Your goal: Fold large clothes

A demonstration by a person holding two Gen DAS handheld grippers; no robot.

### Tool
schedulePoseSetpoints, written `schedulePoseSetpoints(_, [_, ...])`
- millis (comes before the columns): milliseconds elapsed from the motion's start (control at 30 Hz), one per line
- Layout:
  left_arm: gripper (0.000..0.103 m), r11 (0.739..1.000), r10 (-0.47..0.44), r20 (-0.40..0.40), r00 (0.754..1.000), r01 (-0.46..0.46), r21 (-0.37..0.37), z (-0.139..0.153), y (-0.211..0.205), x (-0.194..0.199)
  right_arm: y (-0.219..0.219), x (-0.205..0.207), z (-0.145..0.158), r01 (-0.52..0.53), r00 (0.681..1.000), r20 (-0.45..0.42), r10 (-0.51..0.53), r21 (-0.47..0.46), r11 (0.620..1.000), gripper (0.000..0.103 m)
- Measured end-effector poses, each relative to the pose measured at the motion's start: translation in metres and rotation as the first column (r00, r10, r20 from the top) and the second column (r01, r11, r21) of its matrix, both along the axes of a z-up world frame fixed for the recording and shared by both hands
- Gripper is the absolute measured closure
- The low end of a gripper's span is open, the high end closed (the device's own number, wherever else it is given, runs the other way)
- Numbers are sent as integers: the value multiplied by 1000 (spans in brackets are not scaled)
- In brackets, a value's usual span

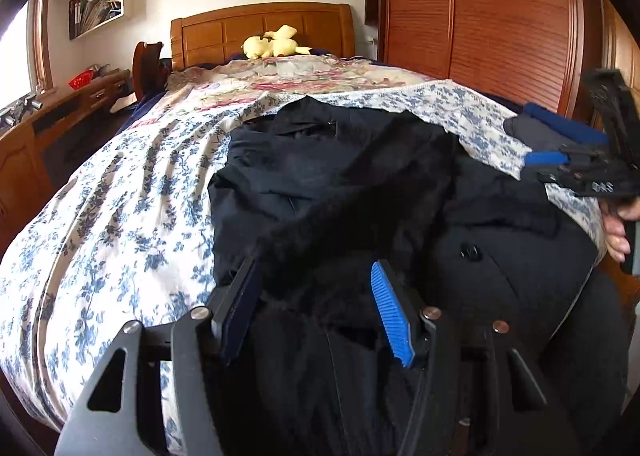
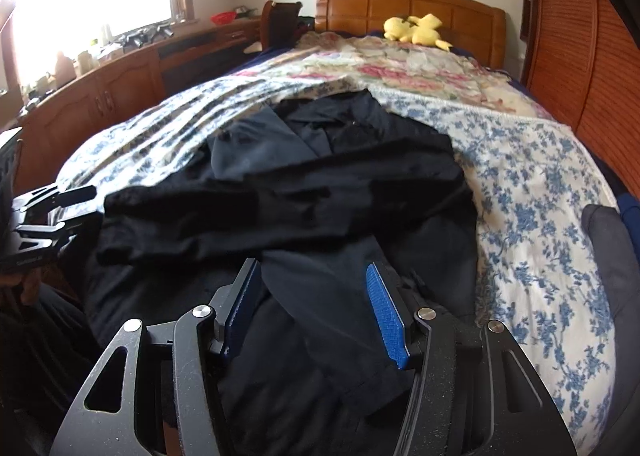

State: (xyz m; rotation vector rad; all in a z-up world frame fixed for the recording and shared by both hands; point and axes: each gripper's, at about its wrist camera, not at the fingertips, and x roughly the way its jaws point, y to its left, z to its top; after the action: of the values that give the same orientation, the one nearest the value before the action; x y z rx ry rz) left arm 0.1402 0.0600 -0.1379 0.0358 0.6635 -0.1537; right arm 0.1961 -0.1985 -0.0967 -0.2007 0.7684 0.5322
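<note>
A large black coat (image 1: 340,183) lies spread and partly bunched on the blue-flowered bedspread (image 1: 120,223); it also shows in the right wrist view (image 2: 320,183). My left gripper (image 1: 316,296) is open just above the coat's near hem, nothing between its blue pads. My right gripper (image 2: 312,296) is open over the coat's near right part, with dark cloth lying under its fingers. In the left wrist view the right gripper (image 1: 568,159) is at the right edge. In the right wrist view the left gripper (image 2: 52,215) is at the left edge.
A yellow plush toy (image 1: 274,41) lies by the wooden headboard (image 1: 264,27). A wooden wardrobe (image 1: 500,15) stands along the bed's right side, a low wooden cabinet (image 2: 120,91) with clutter along the left. A dark folded item (image 2: 612,256) lies at the bed's right edge.
</note>
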Motion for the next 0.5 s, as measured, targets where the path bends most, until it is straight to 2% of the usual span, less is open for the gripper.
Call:
schedulePoseSetpoints(233, [46,998,61,-19,998,-61,2,-10,3,-12,20,35,-22,-90,996,-24,90,28,996,47])
schedulePoseSetpoints(433, [46,989,148,-43,988,-148,-11,-15,26,-18,78,70,-39,-186,980,-62,187,20,982,48])
schedulePoseSetpoints(500, [46,986,168,-44,985,-169,-12,-15,33,-21,102,78,-49,-223,969,-104,224,18,975,51])
